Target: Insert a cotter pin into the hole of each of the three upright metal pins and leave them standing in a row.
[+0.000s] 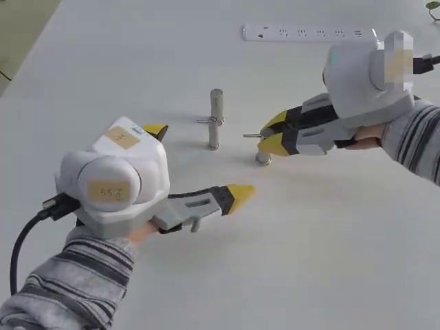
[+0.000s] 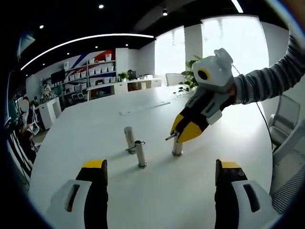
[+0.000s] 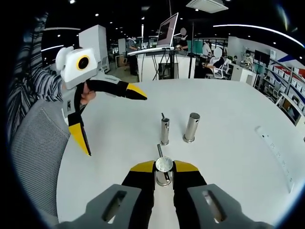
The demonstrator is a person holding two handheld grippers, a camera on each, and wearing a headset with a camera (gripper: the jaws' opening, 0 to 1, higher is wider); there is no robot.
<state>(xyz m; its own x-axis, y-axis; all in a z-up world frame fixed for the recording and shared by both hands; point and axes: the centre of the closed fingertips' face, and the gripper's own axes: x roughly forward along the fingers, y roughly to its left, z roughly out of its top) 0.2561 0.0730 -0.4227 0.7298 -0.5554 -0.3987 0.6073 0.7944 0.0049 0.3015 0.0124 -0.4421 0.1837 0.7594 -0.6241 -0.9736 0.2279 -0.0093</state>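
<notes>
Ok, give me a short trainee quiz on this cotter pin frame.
1. Is the left hand-held gripper open or shut?
2. How many upright silver metal pins stand on the white table?
3. True or false: the far pin carries a thin metal cotter pin.
Key: 1 open, jaws wide apart; 2 three; 3 false, the far pin is bare and the middle pin carries it.
</notes>
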